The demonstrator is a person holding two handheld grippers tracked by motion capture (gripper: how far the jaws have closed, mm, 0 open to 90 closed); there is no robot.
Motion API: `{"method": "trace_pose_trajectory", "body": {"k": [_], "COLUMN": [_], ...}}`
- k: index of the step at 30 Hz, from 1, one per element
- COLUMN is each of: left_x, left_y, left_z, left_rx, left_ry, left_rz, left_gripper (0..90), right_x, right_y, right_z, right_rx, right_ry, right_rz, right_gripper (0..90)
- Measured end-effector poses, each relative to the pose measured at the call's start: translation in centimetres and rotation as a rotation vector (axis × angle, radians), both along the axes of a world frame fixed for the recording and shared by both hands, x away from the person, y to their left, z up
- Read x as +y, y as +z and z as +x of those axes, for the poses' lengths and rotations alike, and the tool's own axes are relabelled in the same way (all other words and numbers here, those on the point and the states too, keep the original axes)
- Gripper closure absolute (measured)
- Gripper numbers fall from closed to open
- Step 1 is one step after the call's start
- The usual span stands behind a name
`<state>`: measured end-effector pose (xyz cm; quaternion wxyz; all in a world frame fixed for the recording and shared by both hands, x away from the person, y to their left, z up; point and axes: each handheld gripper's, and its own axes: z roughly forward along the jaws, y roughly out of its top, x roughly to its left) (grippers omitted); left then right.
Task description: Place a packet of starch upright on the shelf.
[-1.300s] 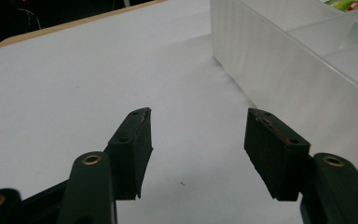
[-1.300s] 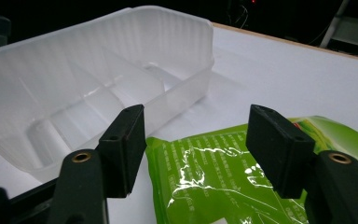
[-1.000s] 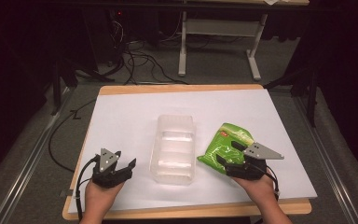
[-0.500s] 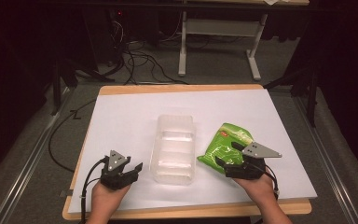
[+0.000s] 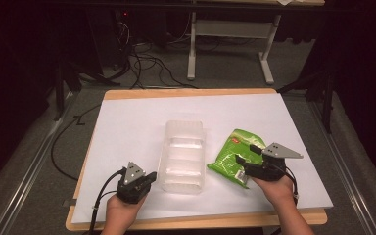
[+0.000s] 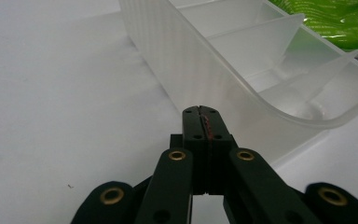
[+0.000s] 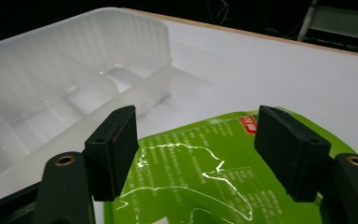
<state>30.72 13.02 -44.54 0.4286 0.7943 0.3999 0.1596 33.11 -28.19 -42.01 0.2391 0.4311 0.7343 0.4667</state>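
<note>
1. Work in hand, as judged from the layout: the green packet (image 5: 236,158) is going into the clear plastic container (image 5: 182,155). That transfer is not yet done; the packet is lying flat on the white surface (image 5: 127,127), just beside the container's right wall and outside it.

2. The container is sitting mid-surface, long axis running away from the person, open side up. In the left gripper view its ribbed wall (image 6: 200,70) and inner dividers are showing, and every compartment in sight is empty.

3. The right tool (image 5: 249,157) is hovering over the near end of the packet. In the right gripper view its jaws are standing spread, one on each side of the packet's printed face (image 7: 205,177), with the pads not pressing on it. The jaws have just been closing a little with the packet below them, so a grasp appears to be starting, not completed.

4. The left tool (image 5: 146,178) is sitting low at the container's near left corner. In the left gripper view its jaws are pressed together with nothing between them, their tip just in front of the container wall; whether the tip is touching the wall I cannot tell. The jaws have just been closing on nothing.

5. Judgement of progress: early stage. Remaining: pinching the packet, lifting it, carrying it over the rim, releasing it inside. The left tool may be serving to steady the container.
</note>
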Motion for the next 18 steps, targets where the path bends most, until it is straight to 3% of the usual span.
{"method": "trace_pose_trajectory", "body": {"k": [5, 11, 15, 18], "left_x": [-0.5, -1.1, -0.7, 0.2], "left_y": [0.0, -0.1, 0.1, 0.1], "left_z": [-0.3, -0.6, -0.3, 0.0], "left_rx": [-0.004, -0.012, -0.018, -0.050], "left_ry": [-0.004, -0.021, -0.004, 0.028], "left_rz": [-0.016, -0.001, 0.017, 0.055], "left_gripper": [90.0, 89.2, 79.7, 71.1], "right_x": [-1.2, -2.9, -4.1, -5.7], "right_y": [-0.2, -0.4, -1.1, -1.9], "right_z": [0.7, 2.0, 3.3, 4.5], "right_rx": [0.012, 0.022, 0.059, 0.112], "right_ry": [-0.042, -0.109, -0.159, -0.208], "right_rz": [-0.008, 0.004, 0.015, 0.026], "right_gripper": [33.4, 34.1, 33.4, 30.1]}}
